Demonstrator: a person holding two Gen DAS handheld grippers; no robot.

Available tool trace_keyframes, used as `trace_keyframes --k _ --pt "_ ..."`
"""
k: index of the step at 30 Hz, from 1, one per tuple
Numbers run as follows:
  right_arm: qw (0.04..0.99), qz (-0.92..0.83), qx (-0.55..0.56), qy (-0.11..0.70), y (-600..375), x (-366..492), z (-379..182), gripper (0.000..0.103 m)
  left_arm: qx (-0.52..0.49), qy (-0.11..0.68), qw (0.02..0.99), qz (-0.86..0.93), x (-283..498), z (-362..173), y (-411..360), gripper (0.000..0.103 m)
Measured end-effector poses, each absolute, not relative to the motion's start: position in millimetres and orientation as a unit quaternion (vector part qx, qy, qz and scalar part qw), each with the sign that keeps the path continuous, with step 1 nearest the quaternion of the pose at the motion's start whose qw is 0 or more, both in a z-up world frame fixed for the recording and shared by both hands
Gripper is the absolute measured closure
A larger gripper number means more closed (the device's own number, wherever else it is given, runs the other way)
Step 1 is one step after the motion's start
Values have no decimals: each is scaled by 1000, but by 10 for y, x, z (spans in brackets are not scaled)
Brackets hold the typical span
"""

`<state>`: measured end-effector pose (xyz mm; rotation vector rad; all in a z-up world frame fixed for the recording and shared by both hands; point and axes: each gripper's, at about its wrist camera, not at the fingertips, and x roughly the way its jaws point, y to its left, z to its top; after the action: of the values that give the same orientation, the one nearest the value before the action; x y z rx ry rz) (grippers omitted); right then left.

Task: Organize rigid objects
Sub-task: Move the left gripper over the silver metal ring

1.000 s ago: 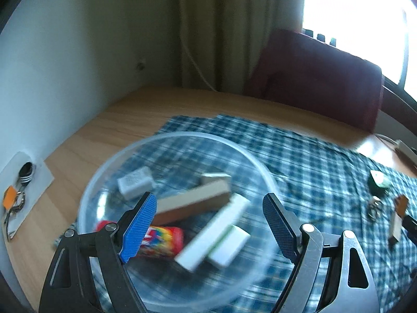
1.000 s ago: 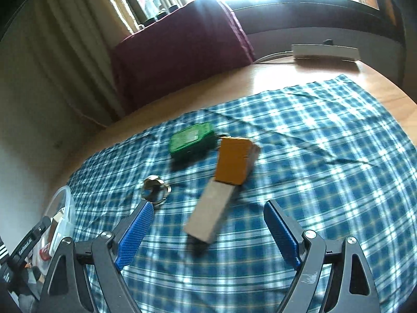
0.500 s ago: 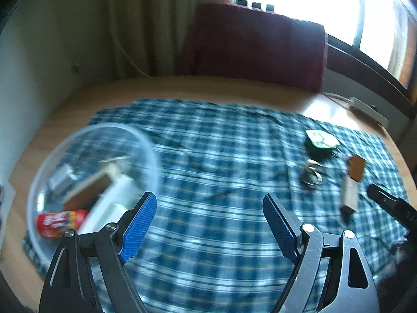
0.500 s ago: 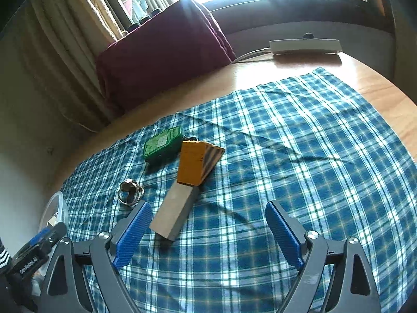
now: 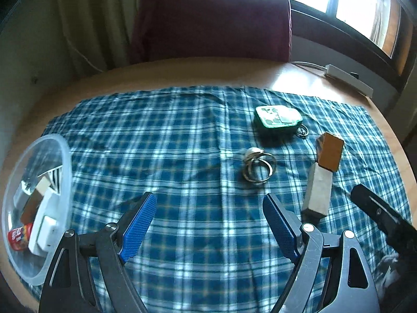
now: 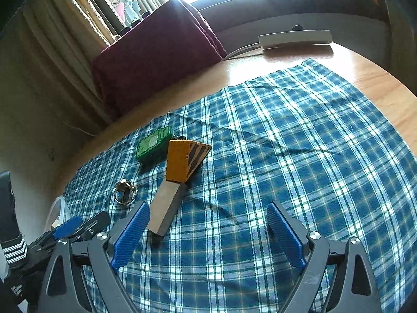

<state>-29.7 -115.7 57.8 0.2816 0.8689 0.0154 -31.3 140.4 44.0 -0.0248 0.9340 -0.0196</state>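
A clear plastic bowl (image 5: 66, 172) at the left edge of the blue checked cloth (image 5: 182, 135) holds several boxes and a red packet. On the cloth lie a green tin (image 5: 277, 118), a metal key ring (image 5: 258, 168) and a long grey block with an orange end (image 5: 322, 180). My left gripper (image 5: 211, 224) is open and empty above the cloth, the ring just ahead of it. My right gripper (image 6: 208, 234) is open and empty too; the grey block (image 6: 166, 208) lies beside its left finger, with the tin (image 6: 153, 147) and ring (image 6: 123, 191) farther off.
A wooden table (image 5: 182, 73) carries the cloth. A dark red chair back (image 5: 211, 20) stands behind the table, a white power strip (image 6: 295, 39) lies at the far right by the window, and curtains (image 5: 86, 20) hang at the left.
My left gripper has swung right, away from the bowl, and now faces the ring and block. My right gripper has drawn back slightly and turned; the block now sits near its left finger.
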Motion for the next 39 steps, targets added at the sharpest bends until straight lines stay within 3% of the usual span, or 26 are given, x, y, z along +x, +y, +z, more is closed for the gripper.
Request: trace_keyframes --k 25,28,30,36,39 --pt "901 -7 129 415 -1191 -306 576 9 -7 472 881 -27 275 166 1040 19" --pt "901 -5 126 415 -1197 -305 576 9 -4 466 884 -31 305 140 1013 25" --pt "901 -5 126 415 -1190 -306 576 9 -3 462 886 -35 302 154 1034 38" --pt "902 -7 121 414 -1171 -311 572 9 -3 453 890 -39 257 200 1085 62" --pt "902 -6 120 414 -1166 -310 571 9 6 439 898 -35 141 266 1095 63"
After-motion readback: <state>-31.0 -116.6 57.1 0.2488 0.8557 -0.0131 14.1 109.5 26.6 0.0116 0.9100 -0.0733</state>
